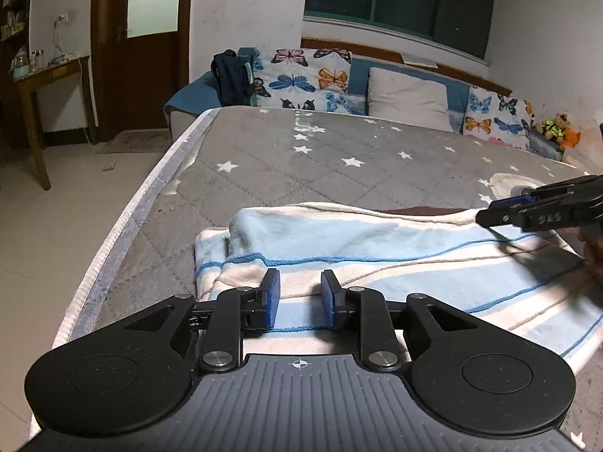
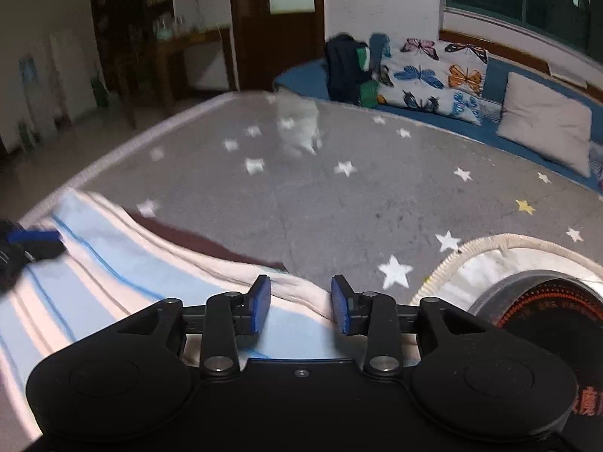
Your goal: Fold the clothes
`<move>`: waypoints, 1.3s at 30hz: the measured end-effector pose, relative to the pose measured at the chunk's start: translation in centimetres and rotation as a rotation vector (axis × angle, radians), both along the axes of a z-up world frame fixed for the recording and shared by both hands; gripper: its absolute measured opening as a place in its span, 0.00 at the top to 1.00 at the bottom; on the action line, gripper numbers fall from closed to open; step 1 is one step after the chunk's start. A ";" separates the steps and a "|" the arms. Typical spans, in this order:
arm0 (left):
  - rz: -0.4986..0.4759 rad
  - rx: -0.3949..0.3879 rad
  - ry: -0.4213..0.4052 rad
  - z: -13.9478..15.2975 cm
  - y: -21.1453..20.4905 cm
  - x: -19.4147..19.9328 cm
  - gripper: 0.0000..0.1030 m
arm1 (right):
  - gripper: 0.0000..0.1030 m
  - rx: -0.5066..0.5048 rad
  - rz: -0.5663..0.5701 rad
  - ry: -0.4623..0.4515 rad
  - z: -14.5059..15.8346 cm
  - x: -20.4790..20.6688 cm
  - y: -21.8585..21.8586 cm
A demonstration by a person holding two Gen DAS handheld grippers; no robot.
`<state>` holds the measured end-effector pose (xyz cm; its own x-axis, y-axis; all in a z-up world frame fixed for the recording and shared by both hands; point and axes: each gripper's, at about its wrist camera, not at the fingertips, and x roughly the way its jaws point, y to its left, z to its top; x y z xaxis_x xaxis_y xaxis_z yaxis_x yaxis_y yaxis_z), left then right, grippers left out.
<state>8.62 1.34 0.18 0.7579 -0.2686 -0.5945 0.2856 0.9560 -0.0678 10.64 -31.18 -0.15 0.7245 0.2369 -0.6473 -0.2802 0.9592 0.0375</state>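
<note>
While both claws gape empty, the striped cloth (image 1: 377,256) lies lengthwise along the mattress (image 1: 301,158) edge.

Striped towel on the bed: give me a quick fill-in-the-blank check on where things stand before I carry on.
1. The striped towel lies on a grey mattress printed with white ____.
2. The left gripper has its jaws ____, with nothing clamped between them.
3. The right gripper hangs over the towel's ____ edge, seen from its own camera.
4. The cushions behind the mattress show ____.

Missing words: stars; open; right; butterflies
</note>
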 end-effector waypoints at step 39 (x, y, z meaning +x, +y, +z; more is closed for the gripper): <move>0.084 0.024 -0.067 1.6 2.8 -4.6 0.50 | 0.30 0.122 -0.128 0.040 1.1 -12.1 -7.1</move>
<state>4.03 4.14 1.75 0.8154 -0.1891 -0.5471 0.2080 0.9777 -0.0280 -1.45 -38.25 0.95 0.7281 0.2225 -0.6483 -0.1517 0.9747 0.1641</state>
